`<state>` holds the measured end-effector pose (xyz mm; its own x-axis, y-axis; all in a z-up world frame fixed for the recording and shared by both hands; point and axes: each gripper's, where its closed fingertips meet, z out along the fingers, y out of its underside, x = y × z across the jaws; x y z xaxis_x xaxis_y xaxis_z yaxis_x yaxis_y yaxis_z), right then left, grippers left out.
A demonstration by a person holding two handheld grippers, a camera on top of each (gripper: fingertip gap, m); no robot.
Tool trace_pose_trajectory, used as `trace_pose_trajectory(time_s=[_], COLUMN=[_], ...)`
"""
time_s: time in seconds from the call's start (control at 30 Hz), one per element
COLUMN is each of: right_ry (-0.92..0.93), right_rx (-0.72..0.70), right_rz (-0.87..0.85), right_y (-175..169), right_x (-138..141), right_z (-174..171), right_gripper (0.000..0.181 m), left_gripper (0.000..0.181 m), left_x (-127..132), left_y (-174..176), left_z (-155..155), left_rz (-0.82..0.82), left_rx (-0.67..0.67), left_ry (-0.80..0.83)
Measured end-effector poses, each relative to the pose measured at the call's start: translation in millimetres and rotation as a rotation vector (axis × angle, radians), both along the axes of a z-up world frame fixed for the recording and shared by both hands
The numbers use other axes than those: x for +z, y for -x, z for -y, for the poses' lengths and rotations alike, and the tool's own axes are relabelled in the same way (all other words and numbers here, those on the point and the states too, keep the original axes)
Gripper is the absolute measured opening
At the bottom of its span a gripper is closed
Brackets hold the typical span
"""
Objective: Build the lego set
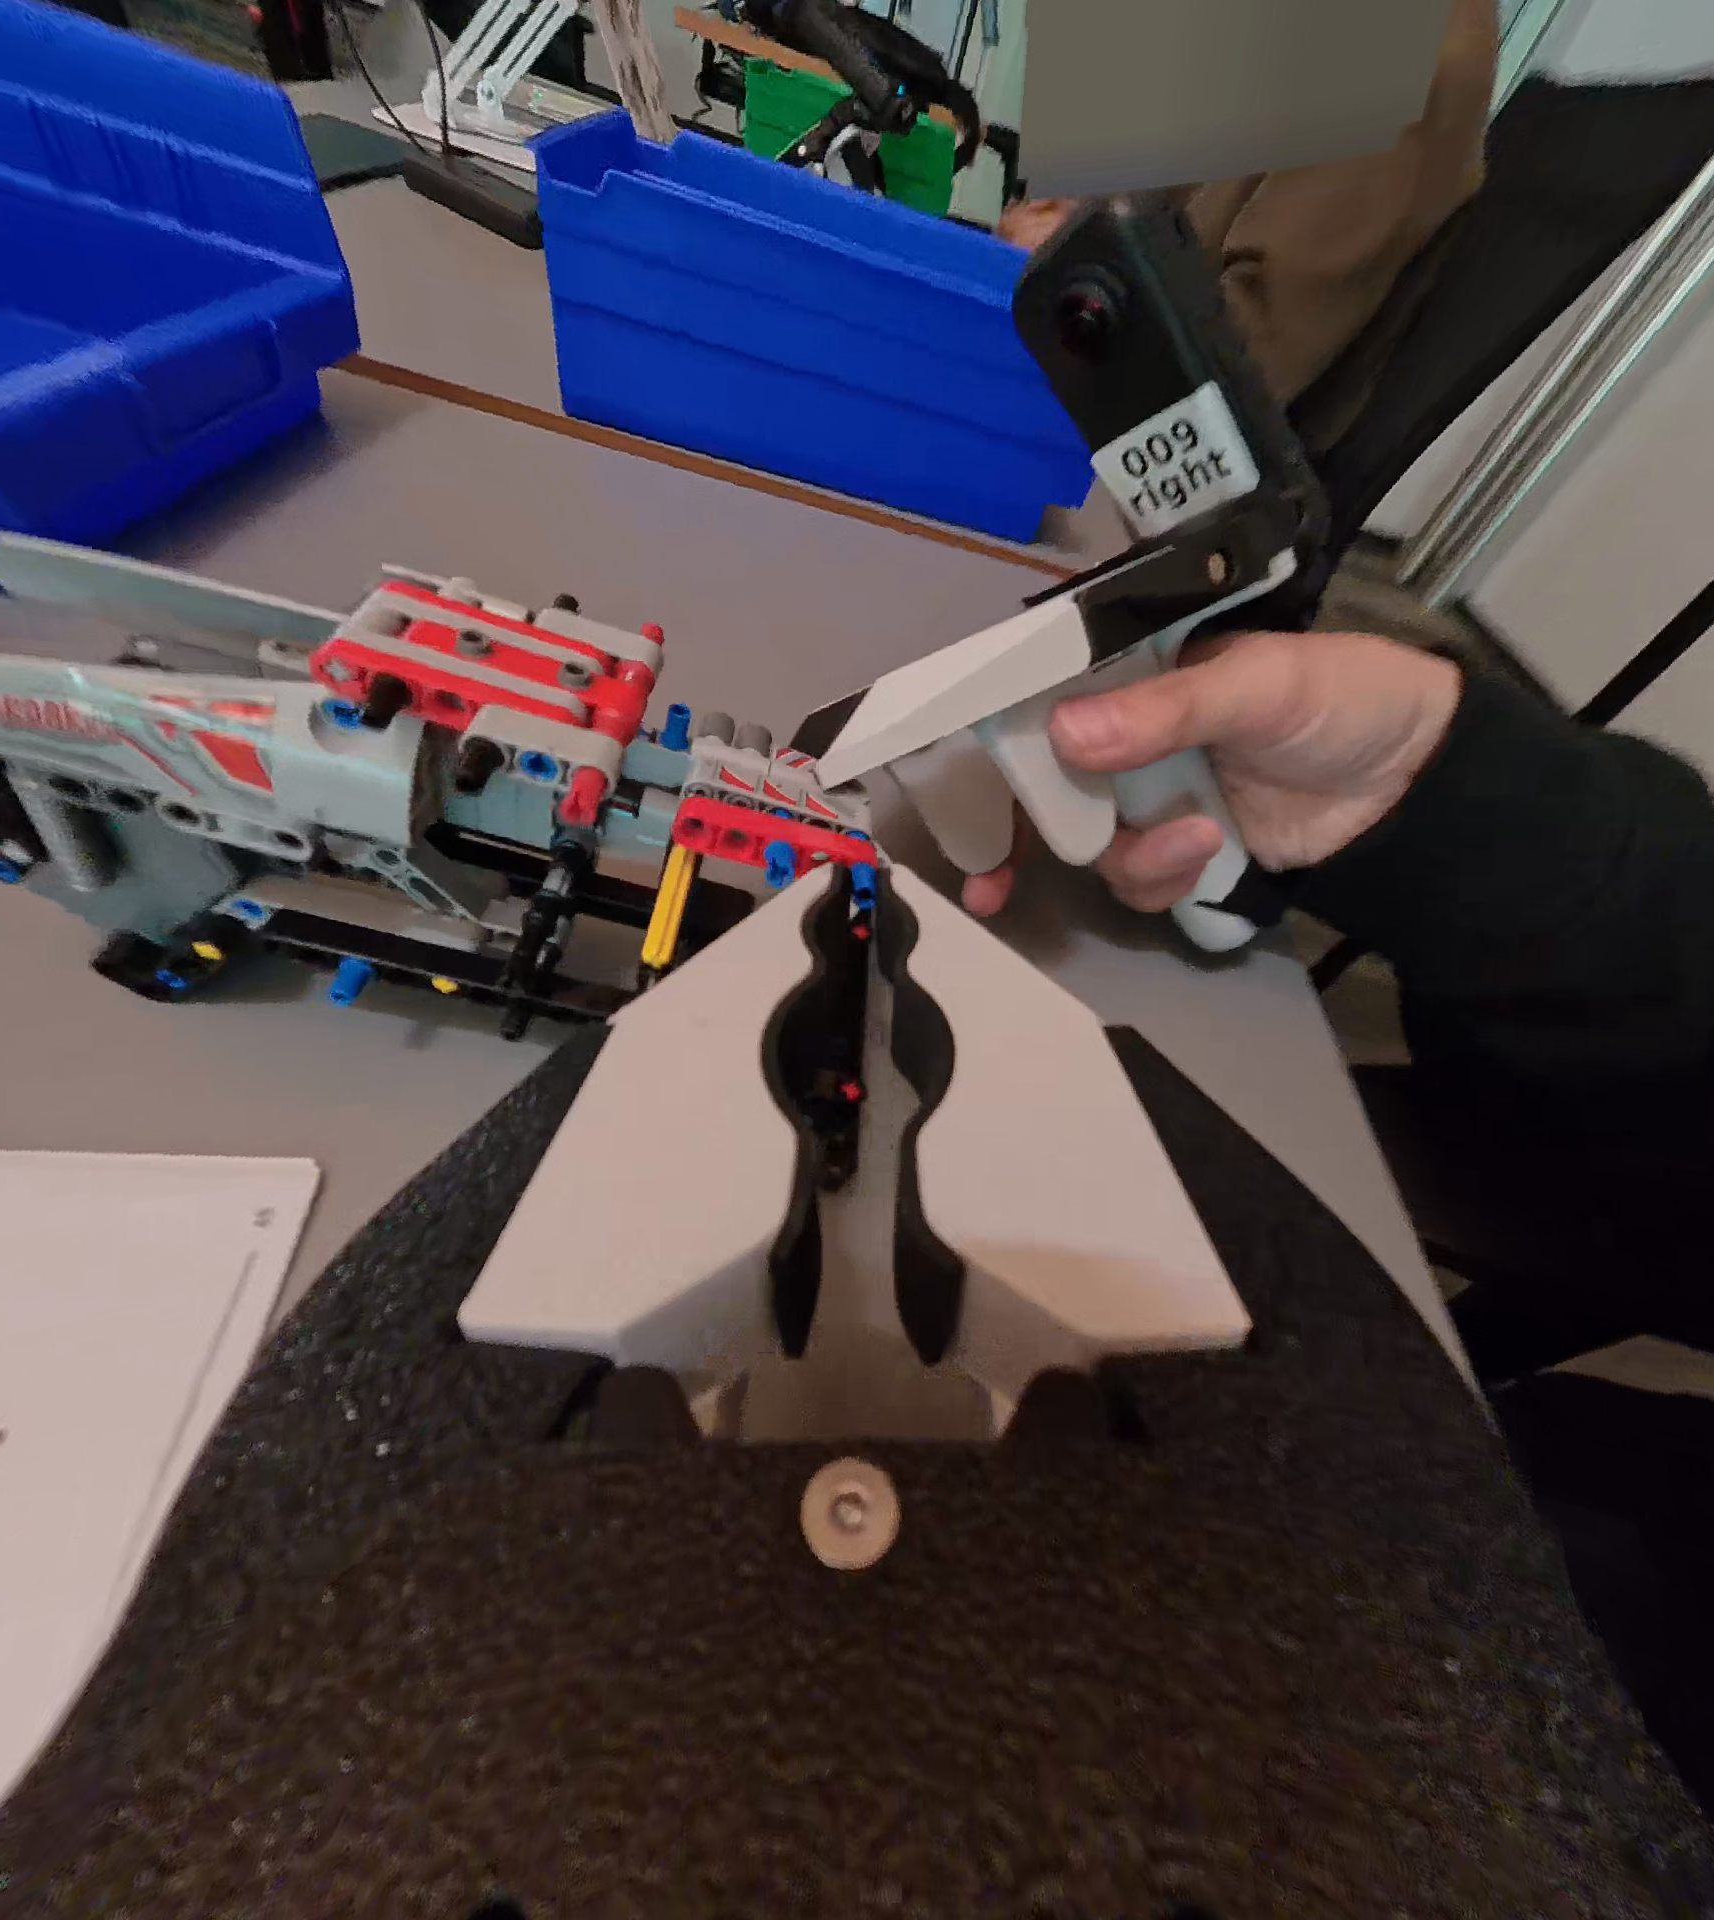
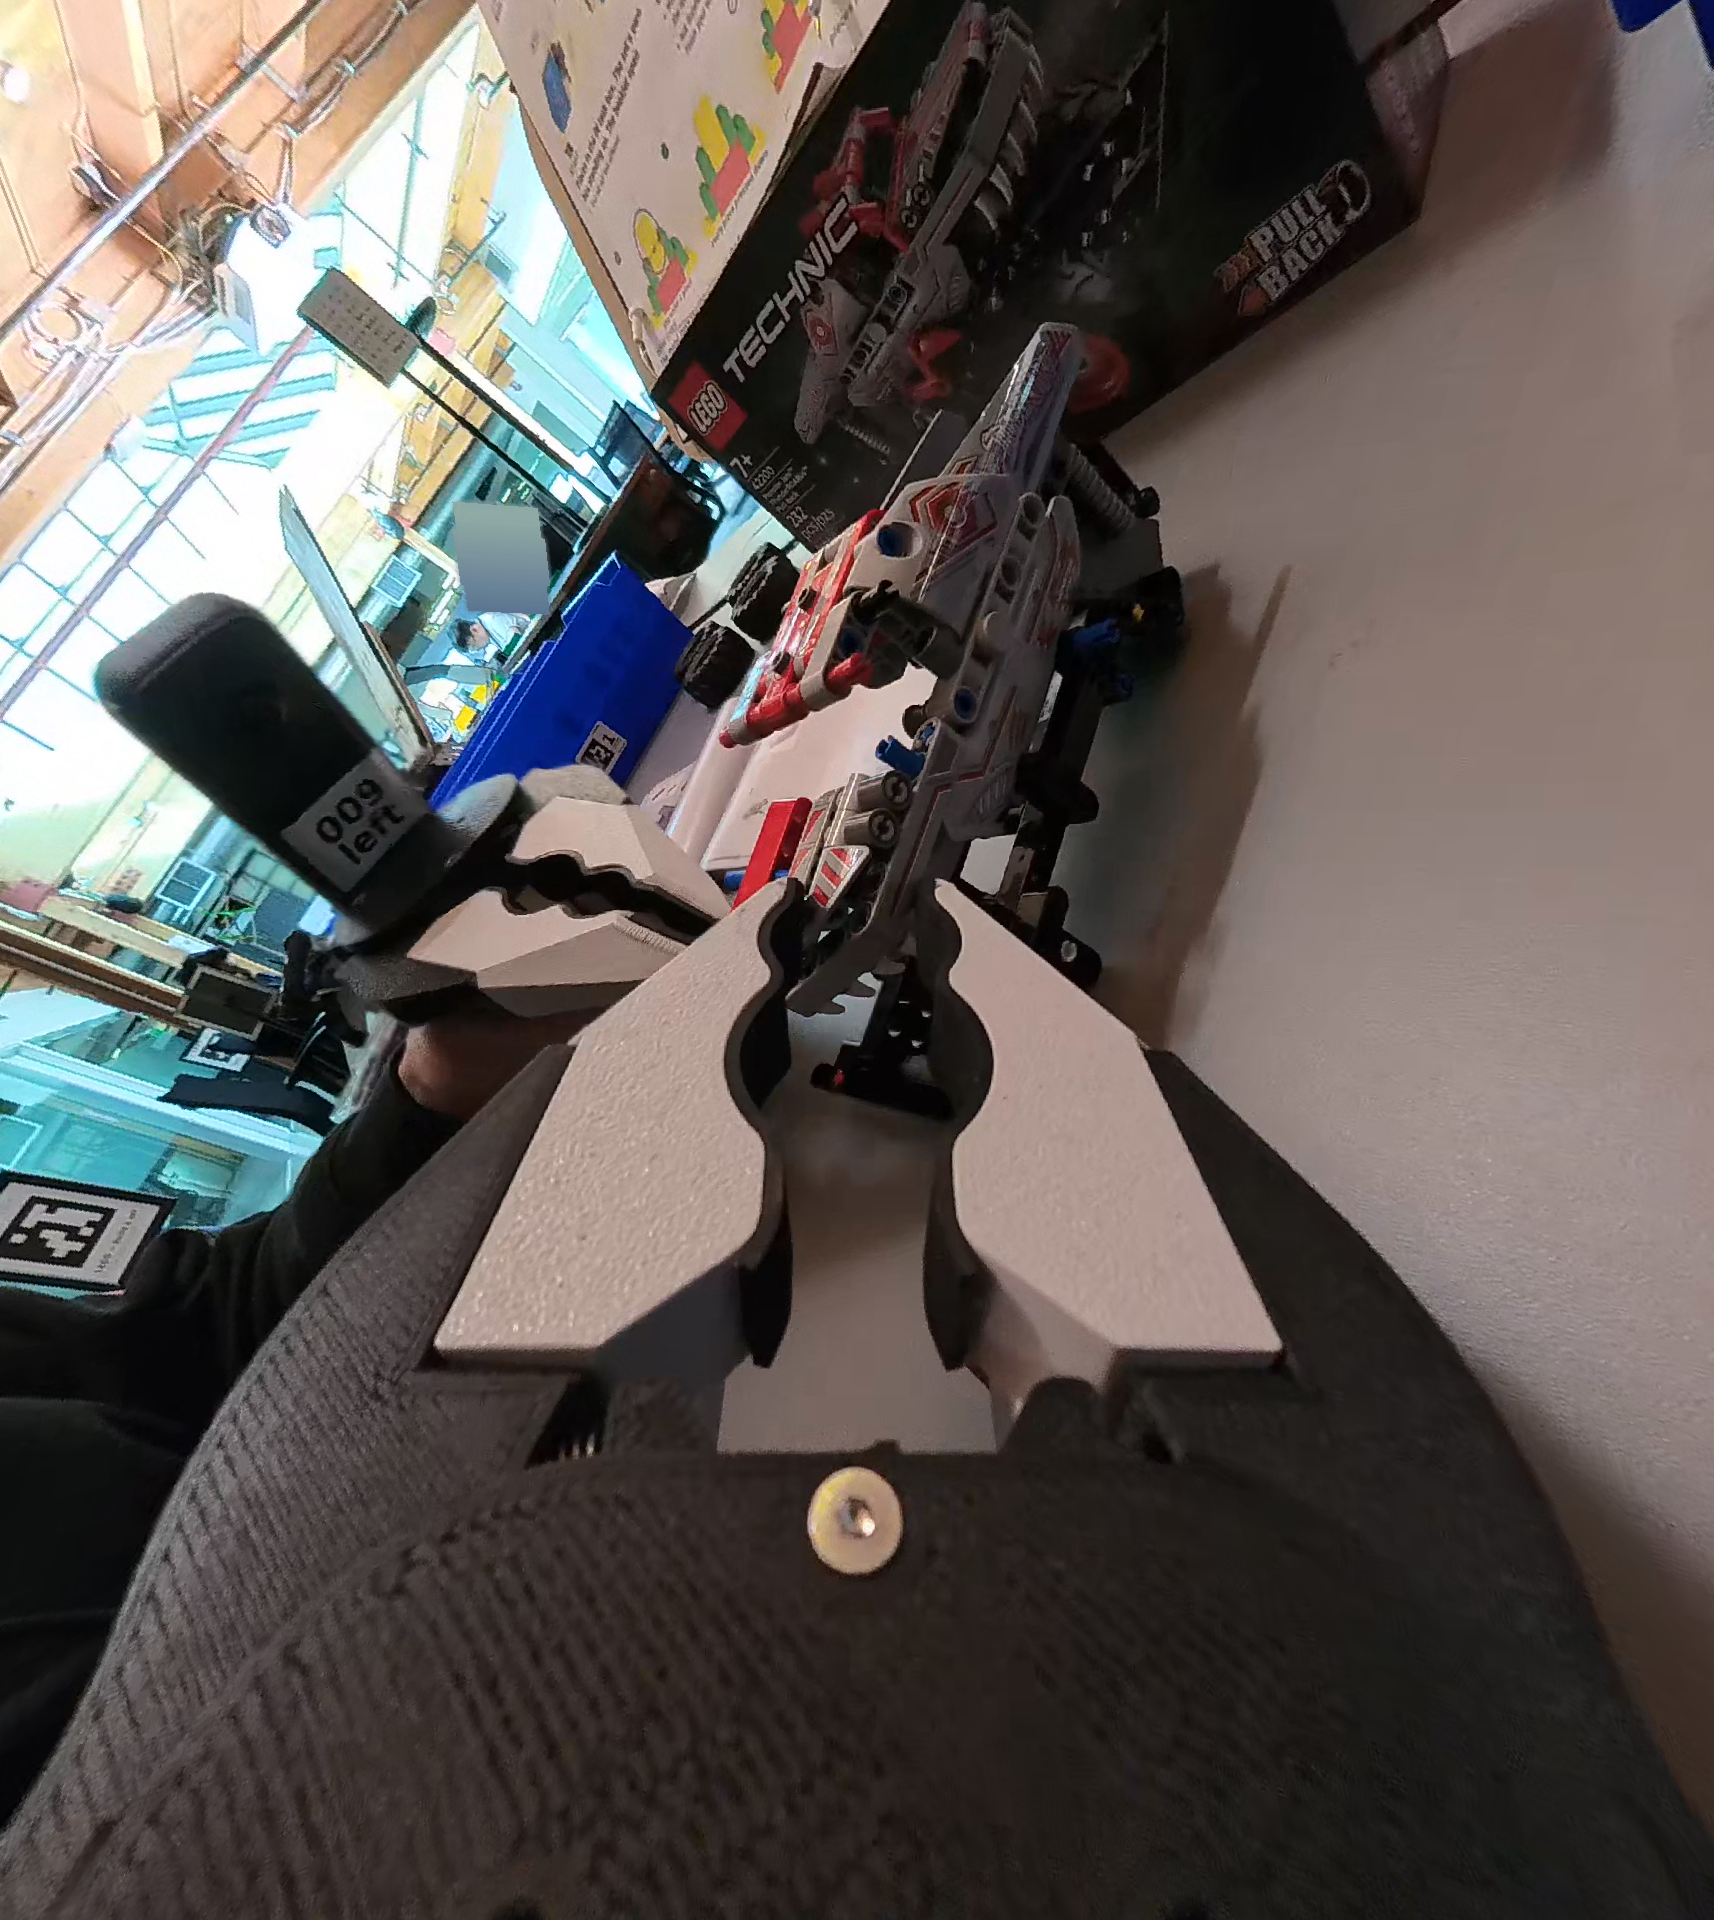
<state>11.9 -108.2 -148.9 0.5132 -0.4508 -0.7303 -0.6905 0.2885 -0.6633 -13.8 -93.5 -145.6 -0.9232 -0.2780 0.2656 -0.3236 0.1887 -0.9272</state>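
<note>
Left wrist view shows the left gripper (image 1: pixel 858 894) nearly pressed together on a thin black piece (image 1: pixel 837 1049) at the front corner of the lego model (image 1: pixel 396 769), which sits on the grey table (image 1: pixel 541 499) before two blue bins (image 1: pixel 791 312). The right gripper (image 1: pixel 832 769) touches the striped grey front block; in its own view its jaws are spread around the model's toothed grey panel (image 2: pixel 863 956), though whether they grip it I cannot tell. To do this well, hold the frame steady with the left and press squarely with the right, avoiding twisting the blue pins (image 1: pixel 778 860).
</note>
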Motion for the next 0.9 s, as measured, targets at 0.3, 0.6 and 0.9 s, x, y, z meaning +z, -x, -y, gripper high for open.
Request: trace_pose_trajectory(time_s=[0.3, 0.6, 0.9], right_ry=[-0.037, -0.056, -0.059], right_rx=[-0.011, -0.024, -0.038], right_rz=[-0.014, -0.024, -0.02], right_y=[-2.3, -3.8, -5.8], right_x=[-0.5, 0.2, 0.0], right_z=[0.8, -0.9, -0.8], right_gripper=[0.02, 0.02, 0.019], left_gripper=[0.001, 0.002, 0.002], left_x=[-4.7, -0.5, -8.9], left_y=[-2.1, -3.3, -1.3], left_z=[0.4, -1.7, 0.8], left_rz=[0.088, -0.295, -0.251], left_rx=[0.0, 0.025, 0.031], left_ry=[-0.075, 0.122, 0.061])
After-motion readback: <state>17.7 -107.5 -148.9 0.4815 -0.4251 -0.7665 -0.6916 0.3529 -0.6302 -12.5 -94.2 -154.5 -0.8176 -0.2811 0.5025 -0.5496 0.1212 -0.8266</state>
